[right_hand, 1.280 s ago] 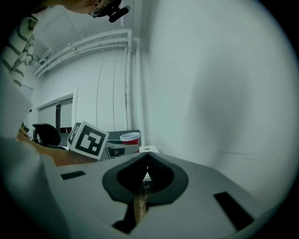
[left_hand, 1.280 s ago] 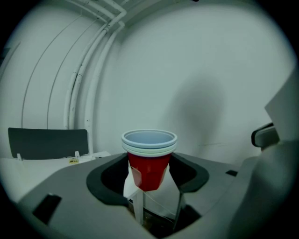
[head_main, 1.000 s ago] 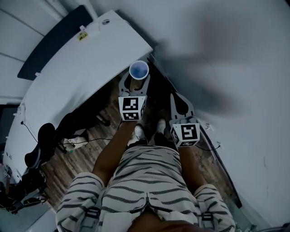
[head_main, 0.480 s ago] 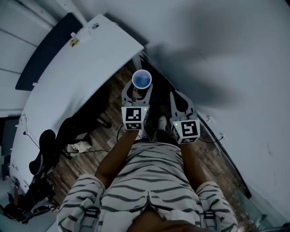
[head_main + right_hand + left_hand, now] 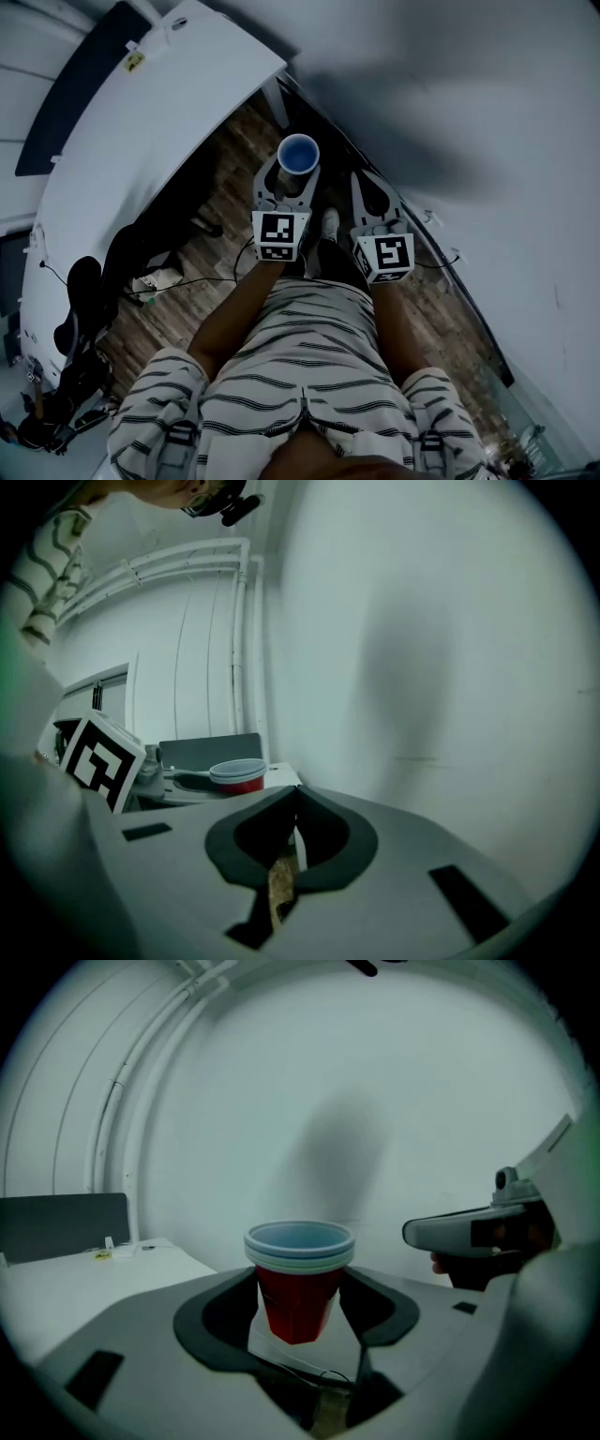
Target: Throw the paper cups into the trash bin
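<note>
Left gripper [image 5: 297, 171] has its jaws spread wide and clamped on a nested stack of red paper cups [image 5: 298, 1274], one dark pad on each side of the red wall, so yeah, it's got them. The stack sits upright, mouth up, with pale rims layered one on another, and the inside looks bluish from the head view. Right gripper [image 5: 296, 803] is closed up with its tips meeting and nothing in it. You just get a sliver of wood floor [image 5: 278, 885] through the gap lower down.

Head view layout: both grippers are held out in front of the person's striped shorts [image 5: 309, 366]. The cups are at roughly 12 o'clock from the body, over the floor. The right gripper is just beside the left one at its 3 o'clock, a bit nearer the body. A white shoe [image 5: 329, 223] peeks out between them. A white desk [image 5: 141, 141] runs off toward 10 o'clock, with a dark panel [image 5: 75, 89] along its far edge. A plain pale wall [image 5: 469, 103] fills 1 to 3 o'clock. There's dark gear and cables at 8 o'clock, too murky to call.

In the right gripper view the cups show at about 10 o'clock of its jaws, with the left gripper's marker cube [image 5: 94, 759] at 9 o'clock.
</note>
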`<state>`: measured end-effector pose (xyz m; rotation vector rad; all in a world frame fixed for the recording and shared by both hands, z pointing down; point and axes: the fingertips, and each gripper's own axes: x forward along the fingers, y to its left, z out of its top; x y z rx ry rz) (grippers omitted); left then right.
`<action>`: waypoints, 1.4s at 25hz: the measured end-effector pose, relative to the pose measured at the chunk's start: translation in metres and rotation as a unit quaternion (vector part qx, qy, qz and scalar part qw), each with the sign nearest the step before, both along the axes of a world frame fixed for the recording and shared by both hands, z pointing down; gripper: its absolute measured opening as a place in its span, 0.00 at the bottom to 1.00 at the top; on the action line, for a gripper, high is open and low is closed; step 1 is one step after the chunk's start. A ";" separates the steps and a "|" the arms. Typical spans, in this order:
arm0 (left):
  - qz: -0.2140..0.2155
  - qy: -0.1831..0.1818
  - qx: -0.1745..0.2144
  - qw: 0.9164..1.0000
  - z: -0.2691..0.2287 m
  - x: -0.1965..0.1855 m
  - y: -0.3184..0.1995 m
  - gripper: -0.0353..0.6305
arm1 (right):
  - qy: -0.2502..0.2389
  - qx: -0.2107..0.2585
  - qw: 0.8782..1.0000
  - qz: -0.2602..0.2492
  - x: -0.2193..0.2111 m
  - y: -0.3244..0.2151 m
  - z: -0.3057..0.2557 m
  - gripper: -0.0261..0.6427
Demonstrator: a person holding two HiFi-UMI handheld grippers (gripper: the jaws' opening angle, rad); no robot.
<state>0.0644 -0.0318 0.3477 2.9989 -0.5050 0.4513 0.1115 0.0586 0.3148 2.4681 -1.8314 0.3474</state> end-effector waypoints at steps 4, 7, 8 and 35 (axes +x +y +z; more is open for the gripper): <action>0.010 -0.015 -0.013 1.000 0.017 -0.001 0.009 0.49 | -0.013 -0.021 1.000 0.006 0.001 0.003 0.019 0.05; 0.012 -0.027 -0.022 0.999 0.030 -0.002 0.012 0.49 | -0.018 -0.031 0.999 0.007 0.003 0.004 0.030 0.05; 0.013 -0.031 -0.025 0.999 0.035 -0.002 0.012 0.49 | -0.019 -0.033 0.999 0.008 0.004 0.003 0.033 0.05; 0.034 -0.138 -0.058 0.988 0.197 0.024 0.000 0.49 | -0.088 -0.087 0.992 0.003 0.025 -0.032 0.171 0.05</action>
